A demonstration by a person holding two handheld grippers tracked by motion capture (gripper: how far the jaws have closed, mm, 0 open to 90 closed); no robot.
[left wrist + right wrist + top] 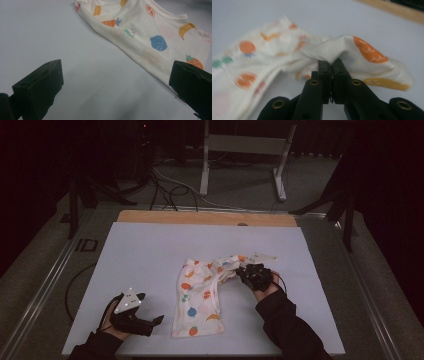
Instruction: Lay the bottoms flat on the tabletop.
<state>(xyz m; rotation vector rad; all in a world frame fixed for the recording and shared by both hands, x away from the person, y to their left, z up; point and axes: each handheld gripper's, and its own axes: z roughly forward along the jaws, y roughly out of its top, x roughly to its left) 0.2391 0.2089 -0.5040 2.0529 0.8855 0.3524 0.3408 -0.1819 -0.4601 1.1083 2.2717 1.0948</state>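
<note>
Folding of a small fruit-print garment point(200, 295) looks to be the step in hand, judged from how the cloth lies on the white table cover point(140, 255). The garment sits a little right of the middle of the table, its near half flat and its far right corner bunched and lifted. The right gripper point(243, 270) has its jaws pressed together on that bunched corner; in the right gripper view the cloth point(342, 47) wells up around the closed tips, so the pinch looks secure. The left gripper point(150, 317) rests near the front left of the table, apart from the garment, with its jaws spread wide and nothing between them; in the left gripper view the near hem point(150, 57) lies just beyond the open tips. The next move probably calls for carrying the pinched corner over the flat part and laying it down smoothly. The left gripper may need to hold down the near edge, since a one-sided pull could drag the whole garment across the smooth cover.
</note>
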